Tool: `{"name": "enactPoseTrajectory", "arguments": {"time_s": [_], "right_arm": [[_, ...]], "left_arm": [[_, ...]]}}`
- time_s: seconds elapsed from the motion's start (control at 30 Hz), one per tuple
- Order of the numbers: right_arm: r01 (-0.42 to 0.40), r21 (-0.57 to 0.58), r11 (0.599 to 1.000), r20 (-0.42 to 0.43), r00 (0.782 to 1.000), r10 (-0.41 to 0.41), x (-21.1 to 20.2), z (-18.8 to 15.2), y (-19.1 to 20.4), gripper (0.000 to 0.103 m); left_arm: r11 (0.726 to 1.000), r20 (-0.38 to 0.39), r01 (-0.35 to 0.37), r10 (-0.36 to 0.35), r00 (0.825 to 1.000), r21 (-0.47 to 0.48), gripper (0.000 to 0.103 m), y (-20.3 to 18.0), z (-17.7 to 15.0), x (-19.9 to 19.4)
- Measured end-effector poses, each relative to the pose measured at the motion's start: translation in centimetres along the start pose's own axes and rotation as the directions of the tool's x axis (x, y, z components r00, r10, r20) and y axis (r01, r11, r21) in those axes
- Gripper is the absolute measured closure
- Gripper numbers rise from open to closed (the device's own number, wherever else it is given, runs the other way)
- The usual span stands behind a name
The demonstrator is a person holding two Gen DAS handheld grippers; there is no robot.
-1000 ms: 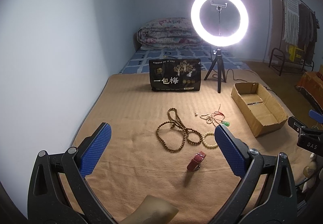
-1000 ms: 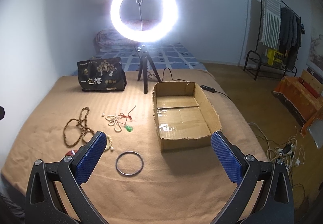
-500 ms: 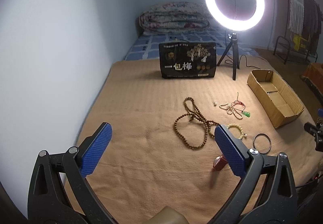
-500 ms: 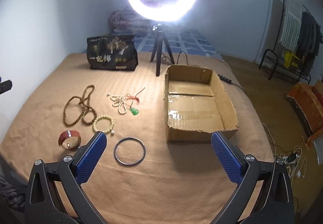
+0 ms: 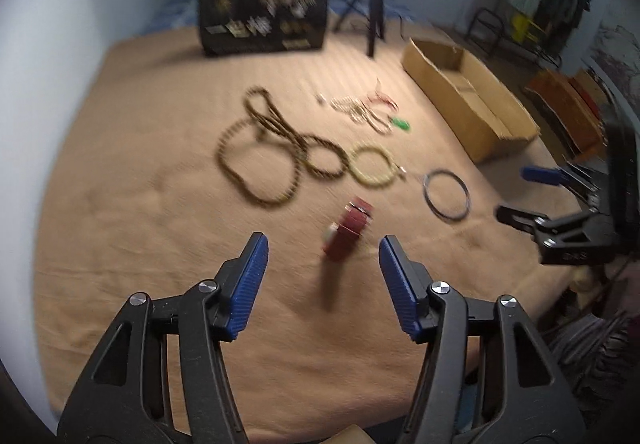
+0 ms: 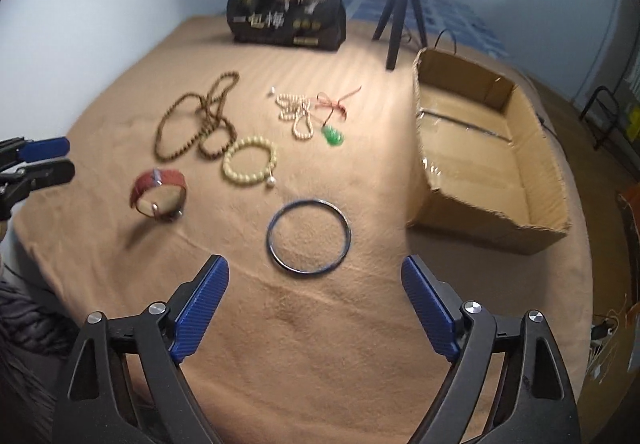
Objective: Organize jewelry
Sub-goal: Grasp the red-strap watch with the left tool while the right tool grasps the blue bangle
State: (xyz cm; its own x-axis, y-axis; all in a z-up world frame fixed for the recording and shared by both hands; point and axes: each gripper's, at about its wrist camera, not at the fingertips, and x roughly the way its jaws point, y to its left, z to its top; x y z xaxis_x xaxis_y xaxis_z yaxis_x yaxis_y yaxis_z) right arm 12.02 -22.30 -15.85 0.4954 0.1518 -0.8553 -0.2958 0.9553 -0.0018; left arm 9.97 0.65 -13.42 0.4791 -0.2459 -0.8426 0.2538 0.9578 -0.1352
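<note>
My left tool (image 5: 323, 253) has just been narrowing, nothing gripped; red strap bracelet (image 5: 347, 232) lies just ahead between its tips. My right tool (image 6: 315, 274), also narrowing and empty, hangs over the blanket (image 6: 320, 344), dark bangle (image 6: 309, 237) just ahead.

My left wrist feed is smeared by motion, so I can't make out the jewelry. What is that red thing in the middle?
Observer: A red strap looped shut, standing on edge, with a metal buckle low on it.
Operator: Anything in the cardboard box yet?
Observer: No jewelry. The cardboard box shows only clear tape across its floor.
Operator: And the green blob?
Observer: A green pendant on a red cord, lying against the pearl strand.
</note>
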Motion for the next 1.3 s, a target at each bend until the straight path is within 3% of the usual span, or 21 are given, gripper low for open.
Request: {"name": "enactPoseTrajectory", "arguments": {"time_s": [0.2,0.47,0.57,0.67,0.83,1.23,1.3], "right_arm": [[0.019,0.021,1.000,-0.049,0.999,-0.018,2.7,0.4,-0.7,0.019],[-0.017,0.023,1.000,-0.104,0.994,0.019,5.7,0.6,-0.3,0.019],[-0.023,0.016,1.000,-0.134,0.991,0.025,6.7,0.7,-0.1,0.018],[0.000,0.006,1.000,-0.155,0.988,0.001,7.4,0.8,0.2,0.018],[0.025,-0.015,1.000,-0.189,0.982,-0.028,8.8,1.1,0.3,0.018],[0.017,-0.044,0.999,-0.202,0.979,-0.026,9.6,1.4,0.4,0.018],[0.005,-0.039,0.999,-0.202,0.979,-0.013,9.6,1.5,0.2,0.029]], "left_arm": [[0.999,-0.056,0.034,-0.033,0.998,0.023,0.043,-0.8,0.2,2.6],[0.997,-0.107,0.003,0.005,0.994,0.078,0.044,-1.0,1.0,6.0],[0.997,-0.129,0.003,0.007,0.992,0.079,0.055,-0.9,1.2,7.2],[0.996,-0.141,0.011,0.001,0.990,0.085,0.057,-1.1,1.2,8.1],[0.996,-0.171,0.036,-0.022,0.985,0.080,0.078,-1.3,1.1,9.3],[0.997,-0.153,0.051,-0.042,0.987,0.056,0.083,-1.3,1.4,9.2],[0.997,-0.149,0.049,-0.041,0.988,0.053,0.083,-1.3,1.5,9.1]]}}
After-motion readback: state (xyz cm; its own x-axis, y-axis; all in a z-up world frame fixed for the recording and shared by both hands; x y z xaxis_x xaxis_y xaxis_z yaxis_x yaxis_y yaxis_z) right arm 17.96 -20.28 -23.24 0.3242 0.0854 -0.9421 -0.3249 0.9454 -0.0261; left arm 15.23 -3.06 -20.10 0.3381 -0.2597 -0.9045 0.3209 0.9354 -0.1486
